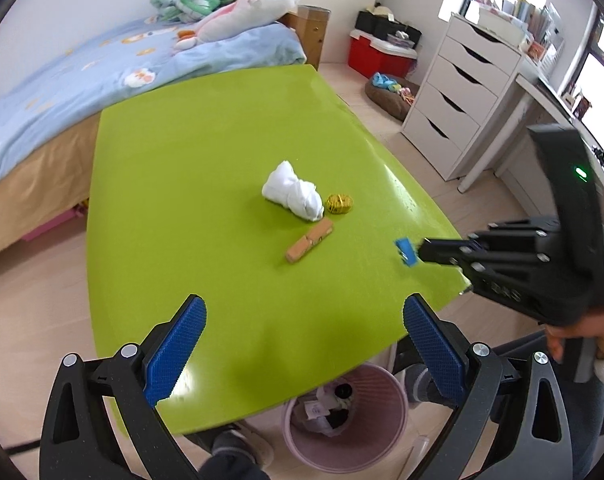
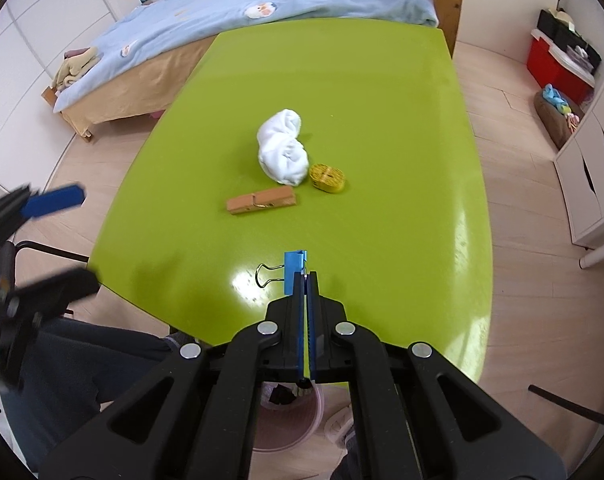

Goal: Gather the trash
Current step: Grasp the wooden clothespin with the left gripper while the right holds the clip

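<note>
bedroom setup, with a lime green tabletop [image 2: 382, 92] pushed up against a bed [image 2: 262, 4], and a pink trash bin [image 1: 344, 416] on the floor just under the tabletop's near edge.

the right gripper [image 2: 307, 276] has its fingers pinched tight on a blue binder clip [image 2: 295, 270], which sticks out past the fingertips with its wire handle off to the left side. looks lifted off the tabletop, near the front edge. the left gripper [image 1: 304, 316] has its fingers spread wide with nothing between them, hovering over the near edge.

so i'd say one piece is already picked up and the carry-to-bin part is in hand. next move as i read it: pull the clip back over the edge, get it above the bin opening, then let go. the bin sits behind and below the right fingers, partly tucked under the tabletop, so the edge is the thing to clear first.

well ahead of both sets of fingers: a white wad of tissue [image 2: 281, 146], a small yellow roll [image 2: 327, 178] touching or just beside it, and a wooden clothespin [image 2: 262, 202] nearer. plenty of bare green around them, easy approach for the free left fingers. a person's legs [image 2: 82, 360] are close by the bin.
</note>
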### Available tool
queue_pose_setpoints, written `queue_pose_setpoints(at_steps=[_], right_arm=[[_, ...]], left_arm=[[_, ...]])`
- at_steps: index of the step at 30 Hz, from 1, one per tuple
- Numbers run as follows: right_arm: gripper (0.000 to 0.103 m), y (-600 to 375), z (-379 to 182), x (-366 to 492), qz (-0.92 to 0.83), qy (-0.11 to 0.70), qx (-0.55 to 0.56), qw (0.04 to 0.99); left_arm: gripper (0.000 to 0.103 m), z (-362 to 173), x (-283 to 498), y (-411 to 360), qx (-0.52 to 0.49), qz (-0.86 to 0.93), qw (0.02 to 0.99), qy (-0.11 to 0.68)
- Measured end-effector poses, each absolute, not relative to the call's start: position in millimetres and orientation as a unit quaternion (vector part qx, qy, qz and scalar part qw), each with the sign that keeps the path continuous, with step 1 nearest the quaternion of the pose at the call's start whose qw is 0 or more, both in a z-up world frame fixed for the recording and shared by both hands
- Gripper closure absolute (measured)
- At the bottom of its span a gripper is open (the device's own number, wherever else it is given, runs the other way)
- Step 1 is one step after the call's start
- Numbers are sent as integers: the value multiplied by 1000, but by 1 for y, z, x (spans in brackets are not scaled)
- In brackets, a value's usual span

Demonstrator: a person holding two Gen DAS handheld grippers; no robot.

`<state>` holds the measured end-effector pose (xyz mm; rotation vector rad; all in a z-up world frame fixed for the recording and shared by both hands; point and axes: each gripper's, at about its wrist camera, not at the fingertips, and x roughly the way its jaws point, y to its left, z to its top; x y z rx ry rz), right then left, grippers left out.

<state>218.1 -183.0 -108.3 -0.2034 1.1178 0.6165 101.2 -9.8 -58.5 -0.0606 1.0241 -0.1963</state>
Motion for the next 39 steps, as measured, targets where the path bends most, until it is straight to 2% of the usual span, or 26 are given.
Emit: queue_pose_setpoints(at_steps=[16,24,26,30,31,32,39], right_arm=[[102,-213,-101,202,277,522,-84,802],[102,-215,-101,203,275,525,-83,801],[102,-217,-102,202,274,526,-84,800],[102,-219,-102,201,273,527,-82,801],[102,-220,-102,201,272,527,-82,801],[102,-220,-102,201,272,528,-81,801],[102,-221,-105,201,272,529,-80,800]], left_arm=[[8,-101,178,-27,23,-126,828,546],[9,-119,190,-39,46,-134,814,563],[20,-123,192,-41,48,-137,811,567],[32,-131,195,-44,49,-141,804,576],[38,-132,194,-44,49,-140,803,577],[48,-134,195,-44,50,-140,801,580],[75,-139,192,-45,53,-138,796,587]])
